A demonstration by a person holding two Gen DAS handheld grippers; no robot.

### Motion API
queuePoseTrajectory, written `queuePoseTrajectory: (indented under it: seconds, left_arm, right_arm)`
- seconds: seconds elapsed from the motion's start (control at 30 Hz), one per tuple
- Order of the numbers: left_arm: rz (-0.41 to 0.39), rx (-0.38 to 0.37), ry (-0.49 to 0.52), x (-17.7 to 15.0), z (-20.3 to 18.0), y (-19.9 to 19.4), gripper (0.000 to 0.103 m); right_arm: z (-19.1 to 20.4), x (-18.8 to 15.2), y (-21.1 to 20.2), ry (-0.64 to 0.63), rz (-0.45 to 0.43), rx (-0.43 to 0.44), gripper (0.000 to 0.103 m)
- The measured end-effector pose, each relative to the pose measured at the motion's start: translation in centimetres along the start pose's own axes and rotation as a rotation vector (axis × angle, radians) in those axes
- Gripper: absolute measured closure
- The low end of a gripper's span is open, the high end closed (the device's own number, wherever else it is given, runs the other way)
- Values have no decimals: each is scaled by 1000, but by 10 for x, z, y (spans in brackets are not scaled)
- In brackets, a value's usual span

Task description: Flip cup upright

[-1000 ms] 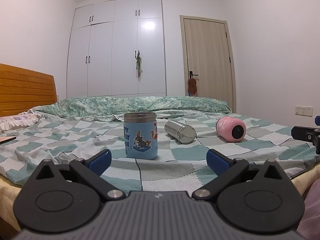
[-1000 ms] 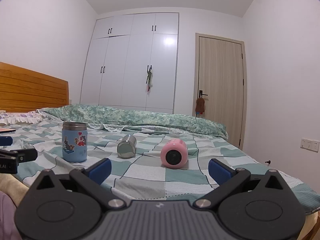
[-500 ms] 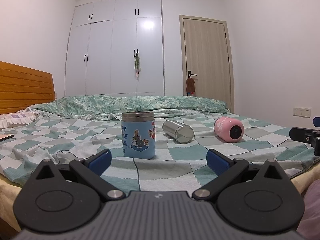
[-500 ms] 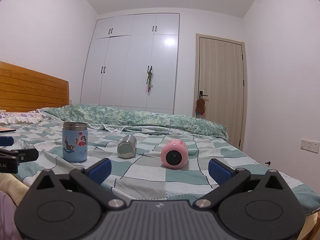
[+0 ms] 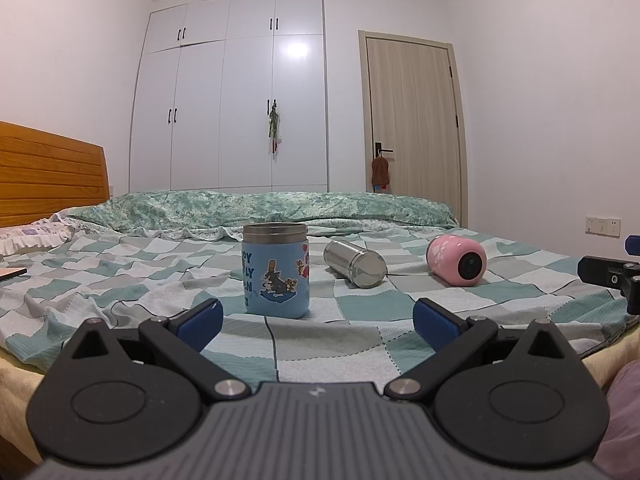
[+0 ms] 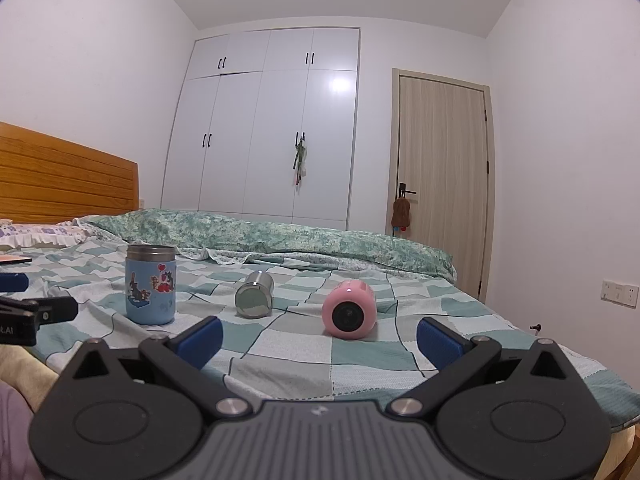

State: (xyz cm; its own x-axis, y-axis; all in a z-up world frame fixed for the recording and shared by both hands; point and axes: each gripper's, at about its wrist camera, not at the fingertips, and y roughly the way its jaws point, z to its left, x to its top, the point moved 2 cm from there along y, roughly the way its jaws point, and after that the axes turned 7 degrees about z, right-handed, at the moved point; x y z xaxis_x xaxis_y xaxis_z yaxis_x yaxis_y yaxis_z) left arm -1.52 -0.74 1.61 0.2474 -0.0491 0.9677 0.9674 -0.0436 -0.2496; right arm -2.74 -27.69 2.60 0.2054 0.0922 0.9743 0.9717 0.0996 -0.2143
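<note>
Both grippers [image 5: 316,316] [image 6: 320,334] splayed, round pink cup [image 6: 349,314] toppled

— Premises type?
— Domestic bedroom. Bed [image 5: 120,280] with checked cover across the lower frame, wooden headboard [image 5: 48,176] at left, white built-in wardrobe [image 5: 236,92] centre, wood-grain door [image 5: 412,128] right of centre.

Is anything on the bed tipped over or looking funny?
Yes. Two cups lie on their sides on the checked bedsheet: the steel cup in the middle and the pink cup to its right. The blue cartoon cup stands upright. Nothing looks spilled or broken.
</note>
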Motion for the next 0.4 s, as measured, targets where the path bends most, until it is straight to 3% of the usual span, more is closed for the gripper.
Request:
queuePoseTrajectory:
  seconds: [0.4]
  left_arm:
    - [-19,-10,-16,0,-2,-4,0]
  right_arm:
    - [0,0,0,-1,0,0,0]
